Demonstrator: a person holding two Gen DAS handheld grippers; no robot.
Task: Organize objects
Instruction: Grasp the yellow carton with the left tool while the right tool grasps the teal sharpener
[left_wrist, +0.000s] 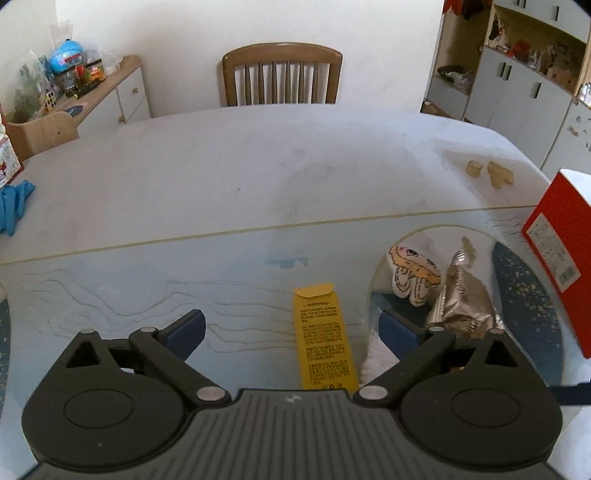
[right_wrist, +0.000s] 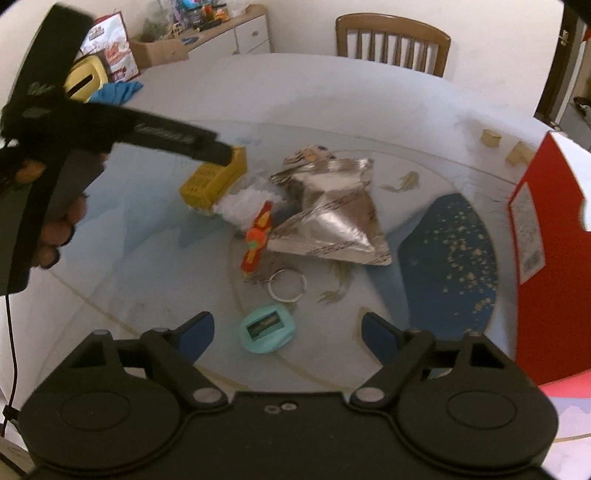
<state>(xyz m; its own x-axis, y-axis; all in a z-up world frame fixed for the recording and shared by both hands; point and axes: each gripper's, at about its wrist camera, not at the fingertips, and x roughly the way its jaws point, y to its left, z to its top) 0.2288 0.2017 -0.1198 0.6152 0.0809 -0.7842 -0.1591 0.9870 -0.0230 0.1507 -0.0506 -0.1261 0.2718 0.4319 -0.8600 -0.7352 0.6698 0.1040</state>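
Little of the sorting is judged done: everything is seen loose on the glossy printed mat (right_wrist: 155, 258), nothing yet gathered. The crinkled silver foil pouch (right_wrist: 332, 218) is taken as landmark. Nearest the right gripper (right_wrist: 288, 332), jaws spread and empty, a rounded teal plastic sharpener (right_wrist: 266, 328) is found, just short of a metal key ring (right_wrist: 287, 285) below the pouch. Left of the pouch, a slim yellow cardboard box (left_wrist: 325, 339) is straddled by the left gripper (left_wrist: 291, 332), wide open, nothing gripped. Right of the pouch, a red carton (right_wrist: 546, 240) is stood upright.
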